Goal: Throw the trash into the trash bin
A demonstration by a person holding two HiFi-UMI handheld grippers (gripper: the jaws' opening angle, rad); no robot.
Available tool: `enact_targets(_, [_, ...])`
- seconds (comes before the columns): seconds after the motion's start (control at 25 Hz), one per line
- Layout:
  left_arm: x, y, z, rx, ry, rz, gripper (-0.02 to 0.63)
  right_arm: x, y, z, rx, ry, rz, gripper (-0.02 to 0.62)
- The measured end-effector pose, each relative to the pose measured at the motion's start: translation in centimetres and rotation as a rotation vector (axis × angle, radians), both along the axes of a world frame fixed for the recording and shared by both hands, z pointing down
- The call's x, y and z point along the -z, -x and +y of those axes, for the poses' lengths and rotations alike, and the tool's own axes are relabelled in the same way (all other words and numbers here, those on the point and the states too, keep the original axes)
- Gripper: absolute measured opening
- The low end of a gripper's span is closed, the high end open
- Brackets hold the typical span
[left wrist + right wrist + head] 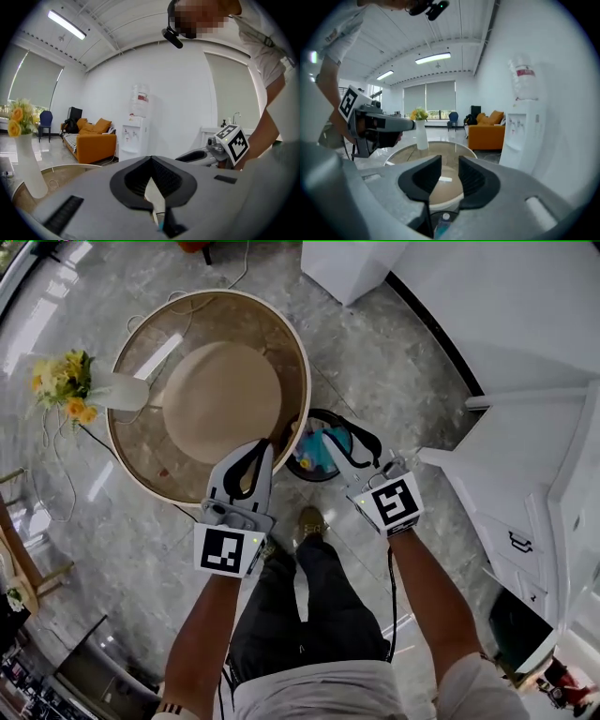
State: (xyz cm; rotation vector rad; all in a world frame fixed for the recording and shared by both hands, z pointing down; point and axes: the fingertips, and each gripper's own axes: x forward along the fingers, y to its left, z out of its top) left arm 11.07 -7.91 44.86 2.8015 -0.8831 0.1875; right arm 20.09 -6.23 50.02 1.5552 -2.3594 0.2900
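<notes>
blue liner and bright scraps fill the trash bin (319, 414) on the floor just beside the round glass bench (302, 357), and both grippers hang above it. the left gripper (151, 158) has its pads closed tip to tip with nothing caught in them. the right gripper (449, 158) stands partly open, a clear gap between the pads and nothing held; through that gap its own view looks down on a plastic bottle (443, 222) lying in the bin. so the drop looks done: the trash is inside and neither gripper carries anything. on the bench a vase of yellow flowers (117, 392) stands near the rim, and a small white patch (445, 178) shows on the glass. whether that patch is a scrap left to bin or only a reflected light, i cannot tell.
</notes>
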Motion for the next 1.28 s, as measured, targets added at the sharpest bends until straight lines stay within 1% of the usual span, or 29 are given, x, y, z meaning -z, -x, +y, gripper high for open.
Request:
enact_targets(0.12, [4.5,0.9,0.0,0.012,-0.027,0.034,0.000,6.2,2.0,-0.6,0.028,-0.072,-0.018,0.055])
enact_targets(0.28, [9.7,2.2,0.8,0.003,-0.056,0.057,0.000,13.4,4.5,-0.3,0.047,-0.158,-0.062,0.006])
enact_targets(0.44, [15.1,3.5,1.7,-0.003,-0.107,0.106,0.000,18.9,7.4,0.7,0.073,-0.231,-0.084,0.002])
enact_targets(0.56, [17.6,4.8,2.6,-0.018,-0.119,0.099,0.000,22.7,9.8,1.5,0.096,-0.282,-0.107,0.002])
enact_targets(0.64, [19.1,5.8,3.3,-0.021,-0.130,0.107,0.000,24.9,11.1,2.3,0.105,-0.298,-0.123,0.002])
enact_targets(0.76, [22.3,7.1,4.1,0.000,-0.150,0.155,0.000,27.5,12.6,3.8,0.115,-0.304,-0.144,0.002])
enact_targets(0.84, [23.8,7.8,5.0,0.008,-0.153,0.169,0.000,28.7,13.2,5.0,0.126,-0.312,-0.144,0.002])
enact_targets(1.12, [27.3,9.0,8.5,-0.025,-0.174,0.163,0.000,32.0,15.2,8.1,0.152,-0.355,-0.142,0.001])
enact_targets(1.28, [28.5,9.8,9.7,-0.035,-0.194,0.172,0.000,33.1,16.1,9.0,0.161,-0.355,-0.151,0.000])
